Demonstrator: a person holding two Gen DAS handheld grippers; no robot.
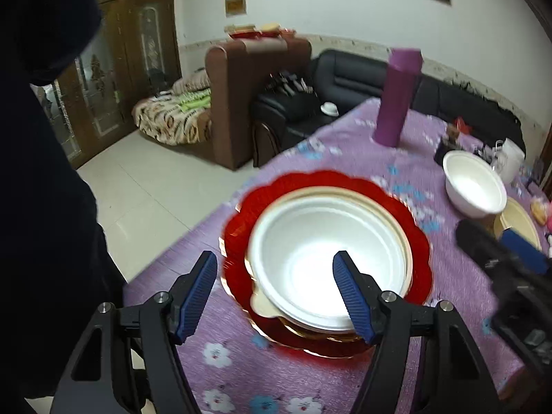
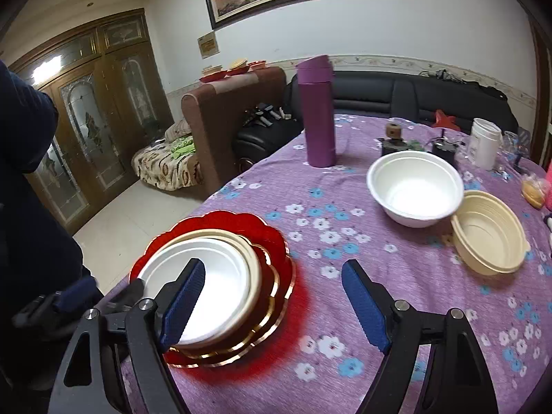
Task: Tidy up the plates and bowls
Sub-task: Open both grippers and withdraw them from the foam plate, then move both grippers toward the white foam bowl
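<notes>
A white bowl (image 1: 327,262) rests in a cream bowl (image 1: 407,241) on stacked red scalloped plates (image 1: 345,181) near the table's left edge. My left gripper (image 1: 276,296) stands open over the near side of this stack, pads clear of the rim. In the right wrist view the same stack (image 2: 220,276) lies at the lower left. My right gripper (image 2: 272,303) is open above the cloth beside it, holding nothing. A second white bowl (image 2: 414,189) and a second cream bowl (image 2: 490,234) stand apart at the right.
A tall purple flask (image 2: 317,110) stands at the far side of the flowered purple tablecloth (image 2: 345,241). Small jars and a white tub (image 2: 484,143) crowd the far right. The table's left edge drops to a tiled floor (image 2: 138,220); sofas stand behind.
</notes>
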